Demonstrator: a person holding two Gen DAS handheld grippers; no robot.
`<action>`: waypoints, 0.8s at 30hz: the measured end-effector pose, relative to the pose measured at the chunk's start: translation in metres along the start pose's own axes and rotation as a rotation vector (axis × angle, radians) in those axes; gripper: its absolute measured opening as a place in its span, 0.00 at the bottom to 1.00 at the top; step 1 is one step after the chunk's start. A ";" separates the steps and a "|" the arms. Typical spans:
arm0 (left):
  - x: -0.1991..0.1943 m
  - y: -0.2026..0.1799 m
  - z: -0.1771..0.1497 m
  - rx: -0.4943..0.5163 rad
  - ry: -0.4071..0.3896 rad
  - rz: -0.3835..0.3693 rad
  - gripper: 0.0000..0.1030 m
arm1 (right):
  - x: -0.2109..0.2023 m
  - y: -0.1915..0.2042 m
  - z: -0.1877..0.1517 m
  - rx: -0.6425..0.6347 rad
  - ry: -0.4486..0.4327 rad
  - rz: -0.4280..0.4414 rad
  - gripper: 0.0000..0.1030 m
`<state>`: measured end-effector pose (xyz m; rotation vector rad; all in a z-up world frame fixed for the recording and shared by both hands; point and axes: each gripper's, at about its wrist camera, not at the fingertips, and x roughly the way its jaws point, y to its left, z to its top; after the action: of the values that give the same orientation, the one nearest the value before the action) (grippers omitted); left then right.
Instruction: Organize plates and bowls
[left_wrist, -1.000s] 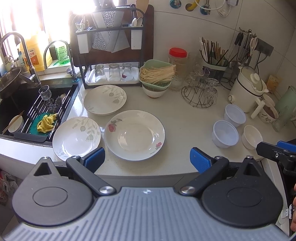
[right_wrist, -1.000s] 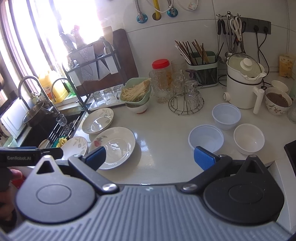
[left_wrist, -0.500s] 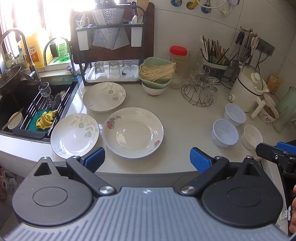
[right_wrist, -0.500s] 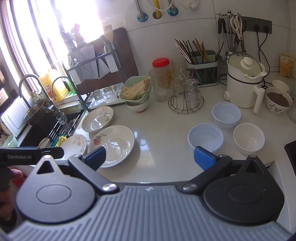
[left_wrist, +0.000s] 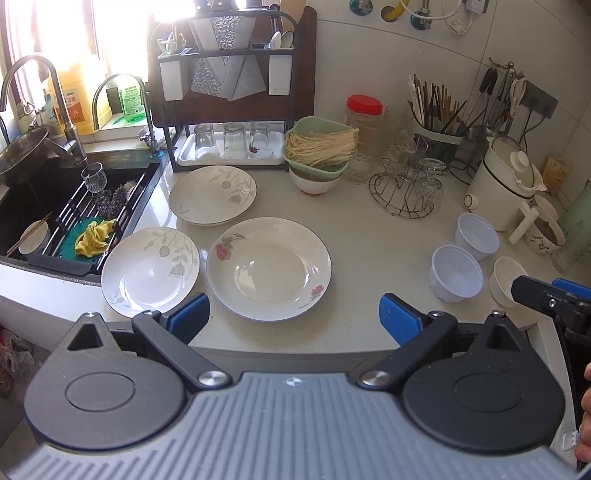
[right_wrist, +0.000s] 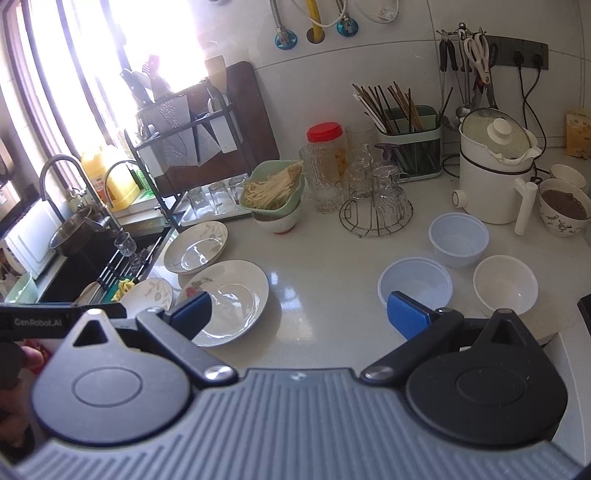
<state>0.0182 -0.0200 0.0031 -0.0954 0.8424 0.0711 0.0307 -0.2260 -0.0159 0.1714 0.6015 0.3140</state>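
Both tools have eased slightly nearer the counter (left_wrist: 369, 254) than a second ago; nothing on it has moved. The left gripper (left_wrist: 293, 317) and right gripper (right_wrist: 297, 314) gape wide, empty. Three plates (left_wrist: 269, 267) lie left near the sink (left_wrist: 33, 192); three bowls (right_wrist: 415, 286) sit right.

Blown-out window (right_wrist: 110, 55) backlight, fisheye-bent edges

Wide-spread left gripper (left_wrist: 294, 317) poised at the counter (left_wrist: 369, 236) edge, holding nothing. Rose plate (left_wrist: 268, 268) dead ahead at 12 o'clock, leaf plate (left_wrist: 150, 271) at 10, third plate (left_wrist: 212, 194) beyond. Three small bowls (left_wrist: 456, 273) at 2 o'clock, sink (left_wrist: 33, 199) far at 10.
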 end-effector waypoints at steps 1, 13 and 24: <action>0.000 -0.001 0.000 0.001 0.000 0.005 0.97 | 0.002 0.000 0.000 -0.004 0.000 0.005 1.00; 0.009 -0.012 -0.018 -0.021 0.015 0.054 0.97 | 0.016 -0.013 -0.012 -0.026 0.005 0.074 1.00; 0.006 -0.021 -0.039 -0.044 0.021 0.130 0.97 | 0.020 -0.012 -0.025 -0.056 0.014 0.125 1.00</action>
<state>-0.0049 -0.0450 -0.0258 -0.0826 0.8678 0.2105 0.0341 -0.2288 -0.0498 0.1532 0.5968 0.4525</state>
